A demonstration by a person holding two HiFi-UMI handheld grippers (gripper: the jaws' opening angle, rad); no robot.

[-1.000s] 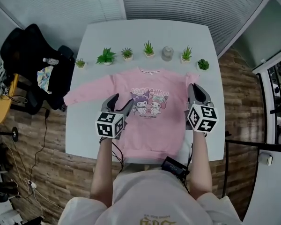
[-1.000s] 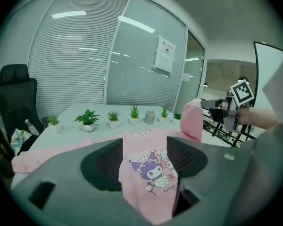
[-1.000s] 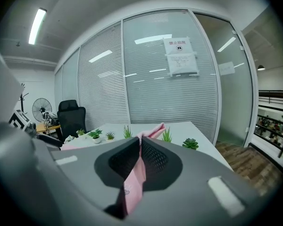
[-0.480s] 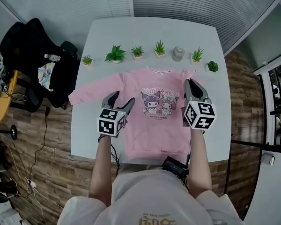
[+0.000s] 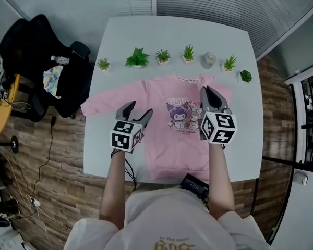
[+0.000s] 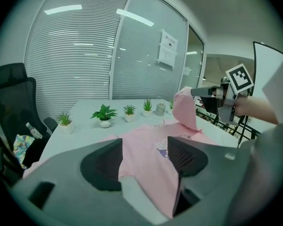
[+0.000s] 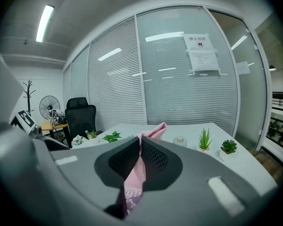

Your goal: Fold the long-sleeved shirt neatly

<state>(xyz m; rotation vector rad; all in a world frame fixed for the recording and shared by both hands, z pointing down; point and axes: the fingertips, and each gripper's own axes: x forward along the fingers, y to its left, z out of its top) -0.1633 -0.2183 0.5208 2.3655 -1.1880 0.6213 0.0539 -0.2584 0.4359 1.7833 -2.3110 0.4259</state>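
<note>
Both bare forearms reach forward side by side, the left gripper tilted downward with its fingers spread wide and nothing between them, the right gripper held nearer level with its fingers pinched together on a pink sleeve.

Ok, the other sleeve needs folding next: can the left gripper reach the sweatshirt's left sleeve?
Probably yes: the left gripper is open and empty, and the left sleeve lies flat beside it with nothing between.
</note>
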